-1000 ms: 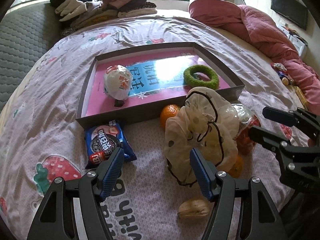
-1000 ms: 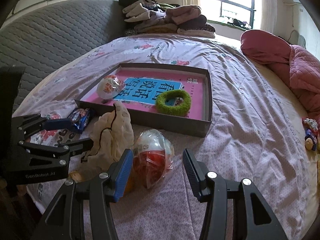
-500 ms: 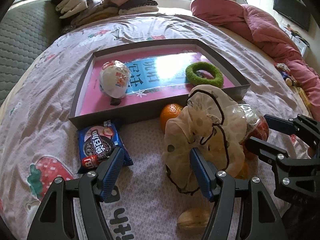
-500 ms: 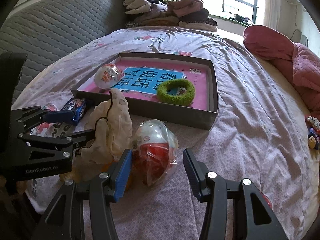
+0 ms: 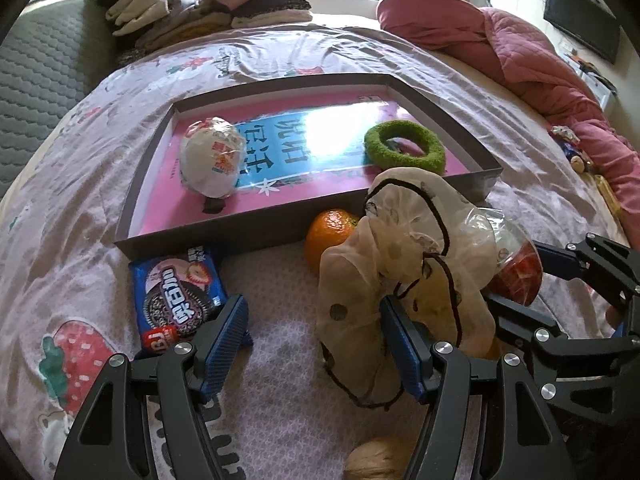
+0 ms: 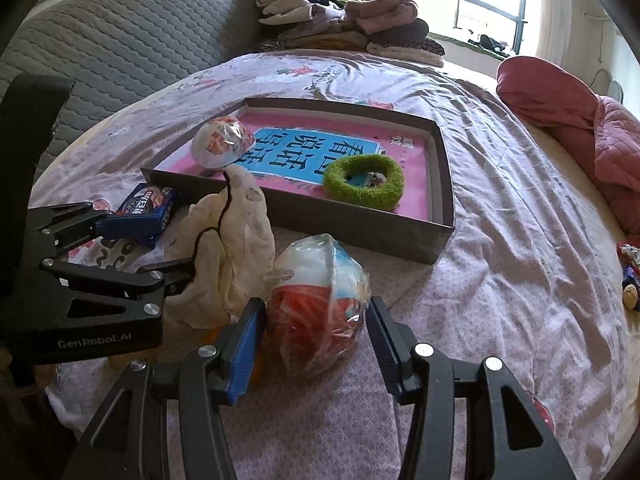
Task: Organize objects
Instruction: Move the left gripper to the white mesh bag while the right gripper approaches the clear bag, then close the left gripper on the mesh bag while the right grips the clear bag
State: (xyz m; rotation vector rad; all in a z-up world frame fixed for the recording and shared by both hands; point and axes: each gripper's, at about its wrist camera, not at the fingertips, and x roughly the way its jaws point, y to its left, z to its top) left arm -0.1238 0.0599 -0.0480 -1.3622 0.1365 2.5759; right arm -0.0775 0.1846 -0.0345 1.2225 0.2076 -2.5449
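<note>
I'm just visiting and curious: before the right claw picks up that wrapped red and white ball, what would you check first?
1. Right claw open: ok.
2. Wrapped ball sits between its fingers: ok.
3. Fingers touching the wrapper: cannot tell.
4. Cream cloth clear of the grip: not ok, it rests against the ball.
5. Free space in the tray: ok.
6. Left claw out of the way: not ok, it is close beside.

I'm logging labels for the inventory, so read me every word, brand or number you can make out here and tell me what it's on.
"GenRobot.AI": on the body of the left gripper.
"看图说话": large characters on the blue panel of the book lying in the box.
Cookie packet: brand lettering too distorted to read.
White wrapped egg and red wrapped egg: print too blurred.
</note>
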